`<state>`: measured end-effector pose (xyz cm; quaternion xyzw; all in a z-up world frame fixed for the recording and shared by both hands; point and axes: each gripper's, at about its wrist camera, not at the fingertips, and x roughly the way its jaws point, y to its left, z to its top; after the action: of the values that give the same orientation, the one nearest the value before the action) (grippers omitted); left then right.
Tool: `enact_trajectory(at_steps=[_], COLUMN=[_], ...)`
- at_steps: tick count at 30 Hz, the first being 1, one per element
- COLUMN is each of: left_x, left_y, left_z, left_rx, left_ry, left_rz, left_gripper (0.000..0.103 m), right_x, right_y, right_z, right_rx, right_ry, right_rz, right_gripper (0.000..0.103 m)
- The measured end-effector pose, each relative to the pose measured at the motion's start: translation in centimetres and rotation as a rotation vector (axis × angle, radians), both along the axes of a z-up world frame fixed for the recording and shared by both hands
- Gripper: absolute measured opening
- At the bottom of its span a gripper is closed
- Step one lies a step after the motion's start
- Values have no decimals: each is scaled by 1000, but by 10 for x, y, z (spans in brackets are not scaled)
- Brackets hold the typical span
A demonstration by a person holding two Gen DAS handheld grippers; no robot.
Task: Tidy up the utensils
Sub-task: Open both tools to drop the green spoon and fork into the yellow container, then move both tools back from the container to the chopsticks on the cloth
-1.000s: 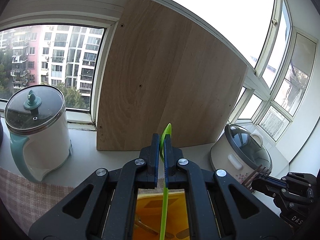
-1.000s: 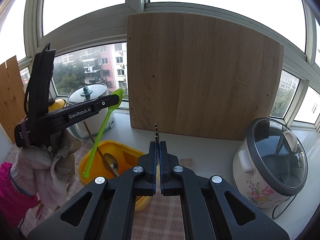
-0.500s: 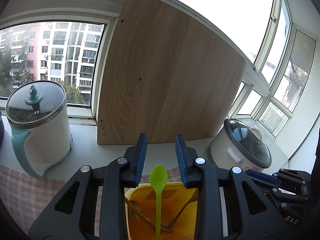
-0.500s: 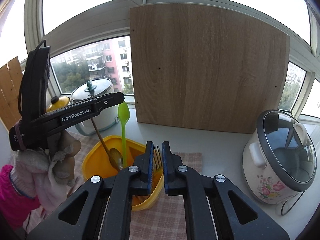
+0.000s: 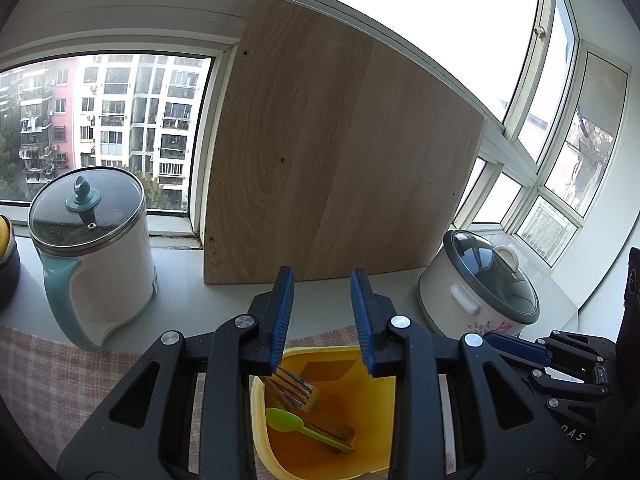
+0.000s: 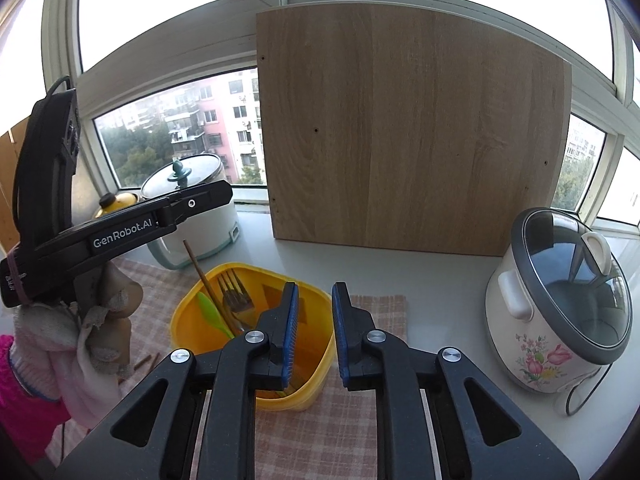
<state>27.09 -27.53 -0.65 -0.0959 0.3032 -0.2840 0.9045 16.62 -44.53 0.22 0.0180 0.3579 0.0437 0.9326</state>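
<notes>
1. One yellow bin is sitting on the checked cloth on the table; all places below are given relative to this bin.
2. Inside the bin: one green spoon, one fork, one brown long-handled utensil sticking out above the rim. Three utensils are counted; more may be hidden.
3. Left gripper is hovering above the bin, fingers standing a narrow gap apart, nothing between them.
4. Right gripper is hovering at the bin's right rim, its fingers opening, nothing between them.
5. One kettle is standing left-behind the bin, one rice cooker to its right, one wooden board leaning behind.
6. One gloved hand is holding the left gripper, left of the bin.
</notes>
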Motion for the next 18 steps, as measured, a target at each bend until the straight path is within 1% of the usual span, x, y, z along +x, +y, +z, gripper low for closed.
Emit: enact_trajectory(at_steps=[5, 9, 13, 14, 15, 16, 18], left_x=[-12, -25, -39, -42, -46, -50, -58], left_y=[12, 24, 41, 45, 50, 55, 65], left_z=[6, 14, 21, 22, 24, 25, 26], left_rx=[7, 10, 13, 17, 20, 24, 30], left_ry=[-8, -16, -28, -30, -35, -39, -42], left_rz=[-1, -4, -2, -2, 0, 3, 11], left_gripper=[29, 29, 29, 32, 35, 37, 37], right_x=[-11, -21, -32, -36, -38, -42, -49], right_y=[8, 18, 30, 34, 37, 41, 47], right_z=[7, 14, 21, 23, 25, 27, 30], right_rx=[-12, -20, -29, -31, -34, -38, -43], right_ry=[-13, -31, -42, -45, -49, -55, -66], right_rz=[-4, -6, -3, -2, -1, 0, 1], right_gripper=[16, 29, 29, 29, 31, 36, 41])
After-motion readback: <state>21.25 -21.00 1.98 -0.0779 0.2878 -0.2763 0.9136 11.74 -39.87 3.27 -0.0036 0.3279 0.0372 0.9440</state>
